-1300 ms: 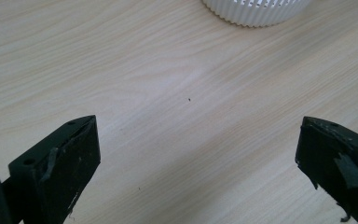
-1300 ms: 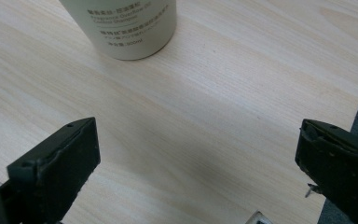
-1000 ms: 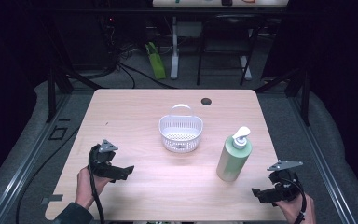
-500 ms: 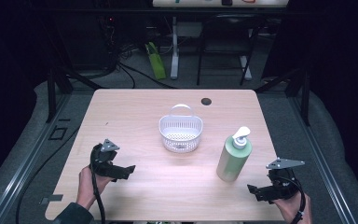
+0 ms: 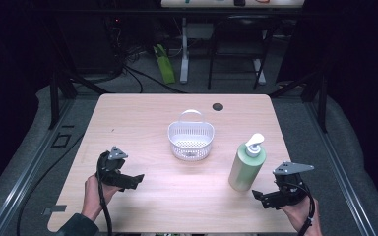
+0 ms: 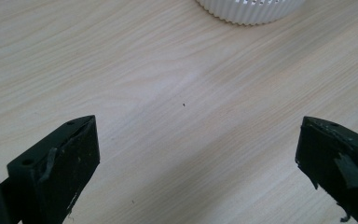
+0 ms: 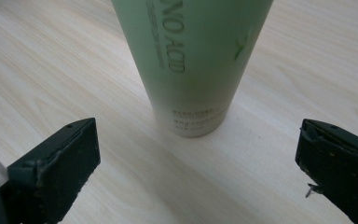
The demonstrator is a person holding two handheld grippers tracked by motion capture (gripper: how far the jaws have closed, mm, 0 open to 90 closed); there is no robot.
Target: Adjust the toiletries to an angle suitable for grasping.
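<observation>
A green pump bottle (image 5: 246,166) with a white pump head stands upright at the table's right front. Seen close in the right gripper view, the bottle (image 7: 193,60) rises just beyond the jaws. My right gripper (image 5: 263,197) is open, low over the table just right of and in front of the bottle, apart from it. A white perforated basket (image 5: 191,139) with a raised handle sits mid-table; the basket's lower rim (image 6: 251,9) edges the top of the left gripper view. My left gripper (image 5: 135,181) is open at the left front, nothing between its jaws.
The light wooden table (image 5: 142,118) has a small dark round hole (image 5: 218,106) near its far edge. Dark floor, cables and a green object (image 5: 165,64) lie beyond the table. Bare wood spreads between the two grippers.
The right gripper has moved a little left and forward toward the bottle's base. The left gripper has hardly shifted.
</observation>
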